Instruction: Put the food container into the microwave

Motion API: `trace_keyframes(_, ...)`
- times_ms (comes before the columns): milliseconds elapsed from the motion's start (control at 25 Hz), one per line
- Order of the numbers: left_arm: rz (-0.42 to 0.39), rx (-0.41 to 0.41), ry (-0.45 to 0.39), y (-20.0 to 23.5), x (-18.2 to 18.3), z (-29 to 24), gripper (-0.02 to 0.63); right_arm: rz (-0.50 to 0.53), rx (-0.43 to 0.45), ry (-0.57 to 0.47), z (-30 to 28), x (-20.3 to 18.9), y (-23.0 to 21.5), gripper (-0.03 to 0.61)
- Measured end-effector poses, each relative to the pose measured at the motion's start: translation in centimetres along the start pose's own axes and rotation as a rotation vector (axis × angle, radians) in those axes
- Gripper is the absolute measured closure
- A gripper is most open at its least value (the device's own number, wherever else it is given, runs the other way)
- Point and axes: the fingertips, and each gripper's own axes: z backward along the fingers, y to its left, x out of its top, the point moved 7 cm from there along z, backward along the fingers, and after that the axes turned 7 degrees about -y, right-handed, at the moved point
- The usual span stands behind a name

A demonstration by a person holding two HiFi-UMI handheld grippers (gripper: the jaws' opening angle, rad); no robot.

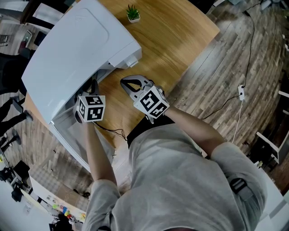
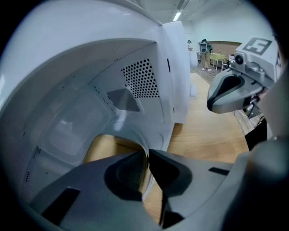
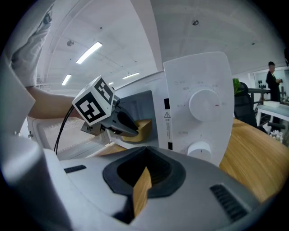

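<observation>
The thin rim of a tan, shallow food container [image 2: 107, 146] is clamped between the closed grey jaws of the left gripper [image 2: 148, 152]. The container is held inside the cavity of a white microwave [image 2: 81, 99], below a perforated vent panel [image 2: 141, 79]. Outside, above the light wooden tabletop [image 2: 207, 135], the right gripper [image 2: 217, 97] is seen.

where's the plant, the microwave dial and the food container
plant [image 1: 132, 13], head view, on its green leaves
microwave dial [image 3: 204, 103], right gripper view, on the knob's face
food container [image 3: 144, 126], right gripper view, on its tan side wall
</observation>
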Motion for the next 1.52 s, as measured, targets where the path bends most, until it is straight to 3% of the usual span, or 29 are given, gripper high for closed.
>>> trace_keyframes(960, -0.009, 0.058, 0.014, 1.4, -0.4, -1.0, 0.547, -0.013, -0.009, -0.002, -0.9, 0.2, -0.7, 0.574)
trace_keyframes(1200, 0.003, 0.086, 0.013, 1.5, -0.3, -1.0, 0.471, -0.02, -0.007, -0.008, -1.0, 0.2, -0.9, 0.574)
trace_keyframes(1520, 0.028, 0.107, 0.004, 0.7, -0.5, -0.1, 0.434, -0.017, 0.007, 0.001, -1.1, 0.1, -0.8, 0.574)
